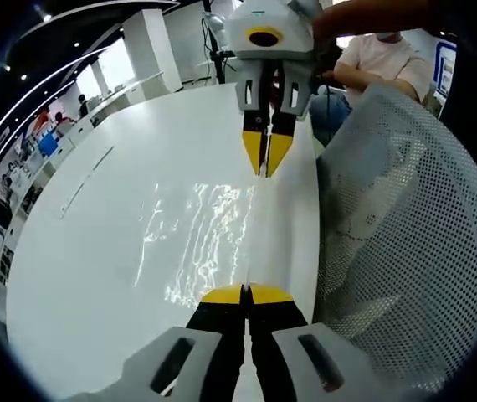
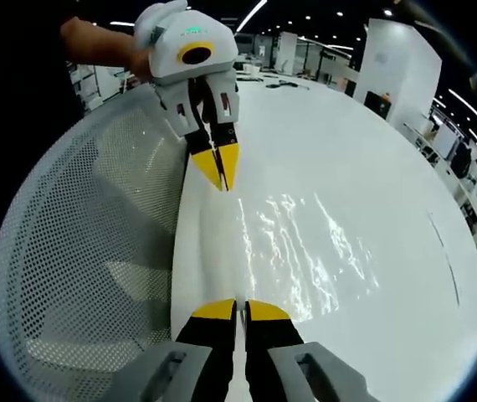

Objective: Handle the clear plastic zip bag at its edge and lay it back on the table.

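Clear plastic zip bag [image 1: 209,243] lies spread on the white counter [image 1: 79,251] by its edge, crinkled and catching light, stretched between the two tools. The left tool [image 1: 245,293] has its yellow-tipped jaws closed on the bag's near edge, and the right tool [image 1: 265,159] opposite is likewise closed on the far edge. A white mesh chair back [image 1: 406,243] stands just beside the counter's edge.

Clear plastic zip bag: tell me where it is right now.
The clear plastic zip bag lies stretched over the white table, pinched at opposite ends by the left gripper and the right gripper, beside the mesh chair back.
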`<act>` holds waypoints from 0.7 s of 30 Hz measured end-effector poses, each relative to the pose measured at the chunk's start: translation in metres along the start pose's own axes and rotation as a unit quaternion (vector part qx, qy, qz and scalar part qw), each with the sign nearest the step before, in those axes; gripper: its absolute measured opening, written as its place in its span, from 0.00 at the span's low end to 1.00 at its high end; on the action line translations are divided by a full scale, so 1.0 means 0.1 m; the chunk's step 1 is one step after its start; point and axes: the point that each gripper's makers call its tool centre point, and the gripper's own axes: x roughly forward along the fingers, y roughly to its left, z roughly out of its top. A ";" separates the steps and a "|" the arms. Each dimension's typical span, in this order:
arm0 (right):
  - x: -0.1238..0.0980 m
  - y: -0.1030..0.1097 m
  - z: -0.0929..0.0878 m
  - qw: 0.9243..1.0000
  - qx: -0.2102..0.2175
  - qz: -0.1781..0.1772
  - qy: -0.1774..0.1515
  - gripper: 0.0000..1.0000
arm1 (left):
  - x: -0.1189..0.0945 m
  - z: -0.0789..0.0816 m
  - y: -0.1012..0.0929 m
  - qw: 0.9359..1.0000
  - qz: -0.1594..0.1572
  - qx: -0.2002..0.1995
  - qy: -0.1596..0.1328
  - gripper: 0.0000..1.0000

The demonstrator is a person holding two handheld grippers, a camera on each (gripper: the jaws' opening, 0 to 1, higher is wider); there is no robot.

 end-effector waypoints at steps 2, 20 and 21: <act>-0.01 0.01 -0.01 1.000 0.001 0.000 0.002 0.00 | 0.00 0.00 0.00 1.000 0.000 -0.001 0.000 0.00; -0.04 0.01 -0.12 0.999 0.017 0.002 0.027 0.00 | 0.01 -0.06 0.02 1.000 0.003 0.006 0.007 0.00; -0.04 0.01 -0.14 0.999 0.016 0.001 0.033 0.00 | 0.00 -0.06 0.02 1.000 0.004 0.005 0.007 0.00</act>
